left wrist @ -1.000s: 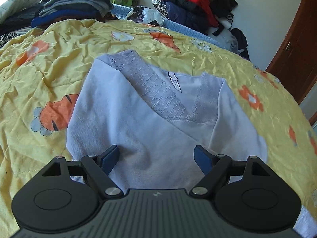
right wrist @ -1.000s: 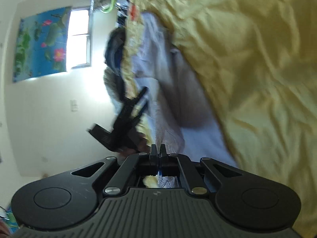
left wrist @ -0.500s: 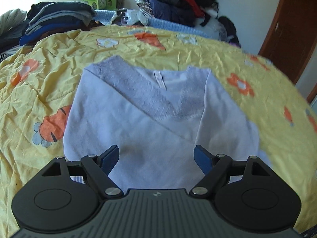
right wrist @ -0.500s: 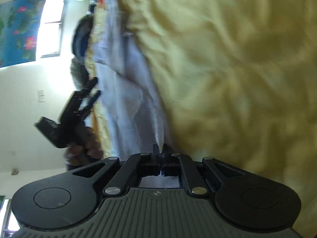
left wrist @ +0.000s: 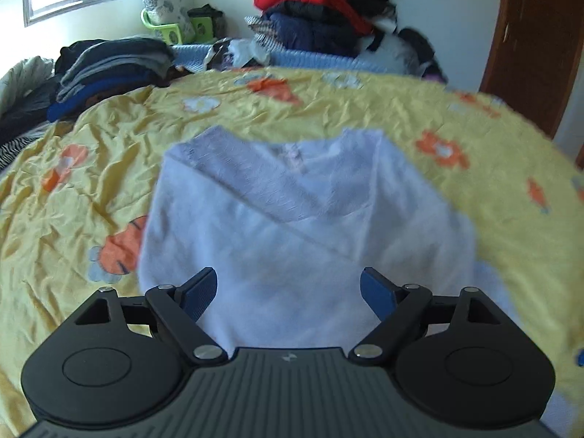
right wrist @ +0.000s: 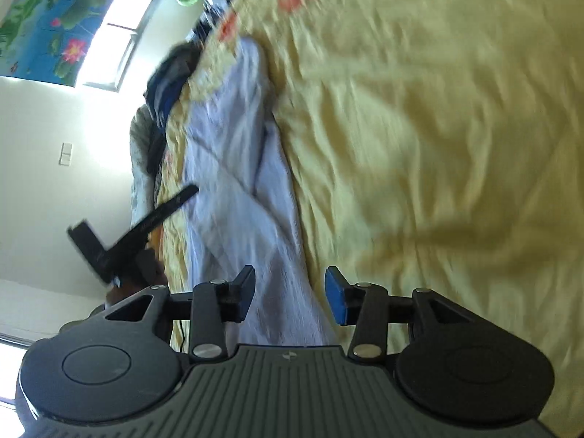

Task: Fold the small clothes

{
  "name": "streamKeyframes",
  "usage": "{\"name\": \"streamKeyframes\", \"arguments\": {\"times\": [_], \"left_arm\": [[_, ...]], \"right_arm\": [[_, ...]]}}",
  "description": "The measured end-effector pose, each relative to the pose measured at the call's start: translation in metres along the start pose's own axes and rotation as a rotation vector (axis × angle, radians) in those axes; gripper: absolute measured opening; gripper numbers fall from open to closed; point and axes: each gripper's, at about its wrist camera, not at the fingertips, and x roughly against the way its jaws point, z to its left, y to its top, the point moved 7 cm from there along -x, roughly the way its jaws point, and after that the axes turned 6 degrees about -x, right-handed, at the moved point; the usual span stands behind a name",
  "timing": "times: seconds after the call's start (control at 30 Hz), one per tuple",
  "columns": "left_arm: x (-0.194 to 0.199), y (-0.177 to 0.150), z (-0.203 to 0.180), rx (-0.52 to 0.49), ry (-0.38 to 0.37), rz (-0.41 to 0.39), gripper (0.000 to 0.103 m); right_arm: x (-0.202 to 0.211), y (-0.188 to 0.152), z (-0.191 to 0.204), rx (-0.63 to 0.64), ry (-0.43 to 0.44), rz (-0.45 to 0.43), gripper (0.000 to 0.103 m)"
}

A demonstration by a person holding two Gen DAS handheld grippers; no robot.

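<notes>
A pale lilac top [left wrist: 292, 226] with a lace neckline lies partly folded on the yellow flowered bedspread [left wrist: 91, 182]. My left gripper [left wrist: 288, 290] hovers above its near edge, jaws opening a little wider, nothing between them. In the right wrist view the same lilac top [right wrist: 237, 168] runs away from my right gripper [right wrist: 290, 294], whose jaws are opening; the cloth lies under the gap and the pads do not press on it. The left gripper [right wrist: 146, 226] shows there as a dark shape beside the top, held by a hand.
Stacks of folded dark clothes [left wrist: 106, 69] sit at the bed's far left, a red and navy pile [left wrist: 317, 11] at the far middle. A green basket [left wrist: 164, 25] stands under the window. A brown door [left wrist: 540, 43] is at the right.
My right gripper was shut on the top's edge and has let go, its jaws now apart. The left gripper has risen and drawn back from the top.
</notes>
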Motion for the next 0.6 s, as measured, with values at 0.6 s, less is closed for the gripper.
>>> {"name": "streamKeyframes", "arguments": {"times": [0.6], "left_arm": [[-0.023,-0.03,-0.044,-0.146,-0.015,0.043,0.09]], "right_arm": [[-0.068,-0.01,0.018,-0.096,0.111,0.205,0.058]]}}
